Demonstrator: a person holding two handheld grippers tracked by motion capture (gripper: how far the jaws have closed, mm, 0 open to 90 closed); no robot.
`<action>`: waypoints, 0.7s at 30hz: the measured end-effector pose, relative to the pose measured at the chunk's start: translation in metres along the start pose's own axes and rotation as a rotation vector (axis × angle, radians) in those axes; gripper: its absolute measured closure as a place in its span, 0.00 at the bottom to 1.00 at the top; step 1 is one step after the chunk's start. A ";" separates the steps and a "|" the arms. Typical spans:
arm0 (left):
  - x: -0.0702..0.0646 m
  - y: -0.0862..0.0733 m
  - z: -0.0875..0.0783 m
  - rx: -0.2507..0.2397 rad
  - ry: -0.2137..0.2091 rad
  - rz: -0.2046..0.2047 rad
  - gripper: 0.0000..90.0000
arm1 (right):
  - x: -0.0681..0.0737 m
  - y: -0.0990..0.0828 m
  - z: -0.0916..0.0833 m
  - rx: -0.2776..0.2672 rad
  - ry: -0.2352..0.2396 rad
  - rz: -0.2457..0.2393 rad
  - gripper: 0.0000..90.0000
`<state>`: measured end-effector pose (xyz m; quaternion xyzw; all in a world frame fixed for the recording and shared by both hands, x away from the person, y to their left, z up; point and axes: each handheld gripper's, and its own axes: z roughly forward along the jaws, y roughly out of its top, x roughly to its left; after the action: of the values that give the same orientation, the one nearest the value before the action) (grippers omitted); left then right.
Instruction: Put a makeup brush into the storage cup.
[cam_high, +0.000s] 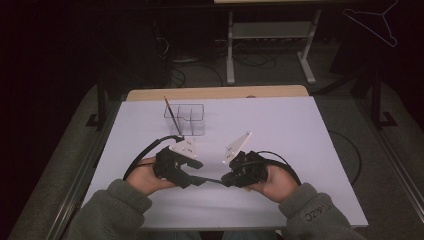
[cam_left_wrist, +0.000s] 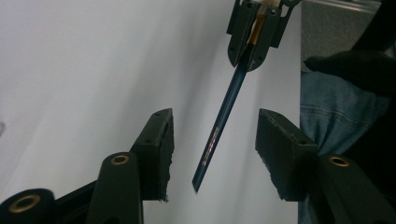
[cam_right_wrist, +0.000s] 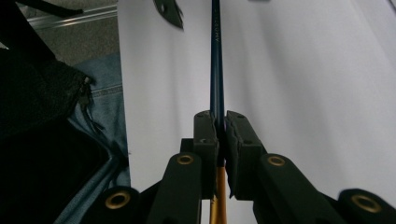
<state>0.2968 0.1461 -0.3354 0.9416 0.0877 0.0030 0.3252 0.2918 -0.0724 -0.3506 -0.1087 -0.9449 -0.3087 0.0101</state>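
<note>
A dark blue brush (cam_left_wrist: 220, 122) hung in the air just above the white sheet (cam_high: 280, 130), near the person's edge of it and well short of the clear organizer (cam_high: 189, 120), where a second brush (cam_high: 173, 116) leaned. The right gripper (cam_right_wrist: 219, 135) was clamped tight on it near the gold ferrule, its jaws closed against the handle with no gap to be seen. The handle's free end reached toward the left gripper (cam_left_wrist: 215, 151), whose jaws stood wide apart on either side of it, touching nothing.

The risk, by the look of it, lay in a handover. The handle sat closer to one left jaw than the other and ran at a slant, so a closing pinch could have pushed it sideways, twisted it in the right jaws or caught only the tip. Letting go on the right before the left had a firm hold would likely have dropped the brush onto the sheet.

Both hands (cam_high: 150, 175) were low, just short of the organizer's side of the sheet, forearms entering from the near edge, the grippers angled inward toward each other with the brush bridging them.
</note>
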 end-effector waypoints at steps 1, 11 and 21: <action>-0.001 0.001 0.003 0.007 -0.013 0.001 0.54 | 0.001 0.001 0.001 0.003 0.009 0.000 0.92; -0.007 0.002 0.017 0.080 -0.064 0.054 0.70 | 0.005 0.010 0.007 0.010 0.035 -0.036 0.92; -0.012 0.003 0.024 0.130 -0.099 0.089 0.84 | 0.009 0.013 0.011 0.020 0.059 -0.069 0.92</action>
<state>0.2869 0.1273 -0.3521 0.9626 0.0293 -0.0349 0.2670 0.2860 -0.0542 -0.3516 -0.0668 -0.9504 -0.3025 0.0283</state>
